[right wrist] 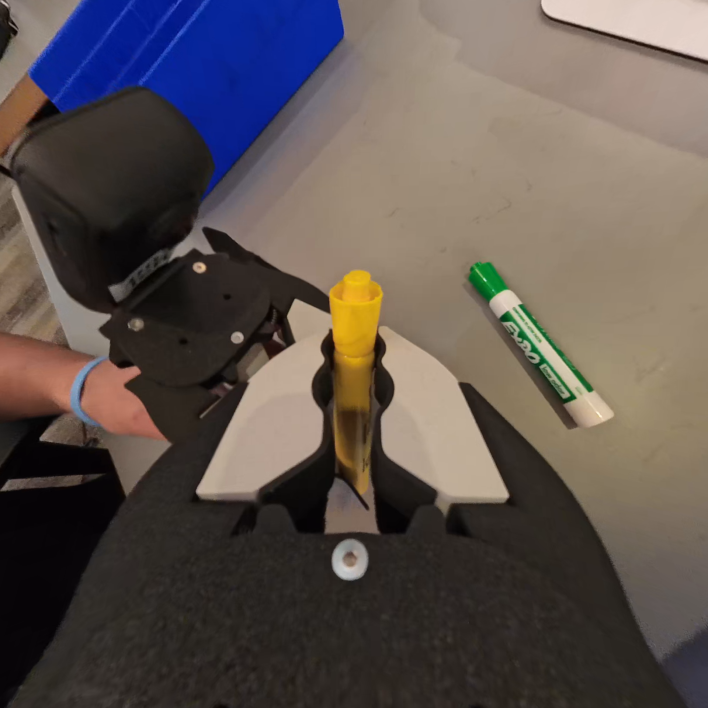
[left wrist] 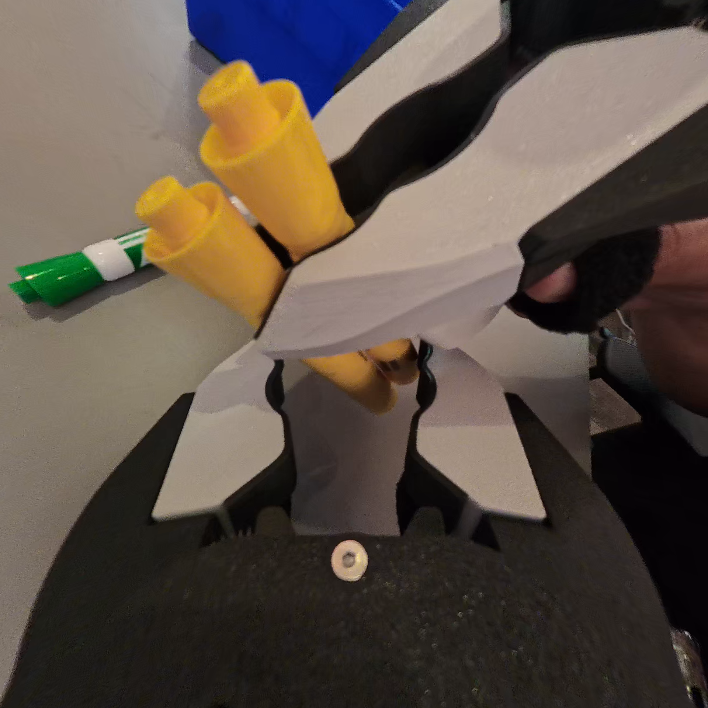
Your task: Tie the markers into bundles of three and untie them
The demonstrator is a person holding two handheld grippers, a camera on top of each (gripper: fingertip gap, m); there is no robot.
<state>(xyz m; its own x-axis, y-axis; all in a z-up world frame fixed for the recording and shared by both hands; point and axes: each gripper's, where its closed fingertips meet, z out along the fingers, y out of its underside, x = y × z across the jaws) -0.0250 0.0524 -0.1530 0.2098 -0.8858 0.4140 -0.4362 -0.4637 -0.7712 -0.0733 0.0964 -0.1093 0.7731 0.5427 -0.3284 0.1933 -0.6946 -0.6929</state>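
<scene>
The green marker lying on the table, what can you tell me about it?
The green marker lies flat on the grey table, capped. Its cap is glossy green plastic; the barrel is white with a green printed label and a plain white end. Nothing grips or touches it; it rests apart, to the right of the right gripper, which holds yellow markers.

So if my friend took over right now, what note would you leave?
Right gripper: shut on two yellow markers, side by side, caps pointing away, lifted off the table.
Left gripper: open, its tips beside the markers' back ends, holding nothing.
Green marker: lying loose on the table, right of the yellow ones.
Blue box: behind, on the left.
Done: two markers gathered. No tie or band shows.
Left: add the green marker, tie the three, then untie.
</scene>
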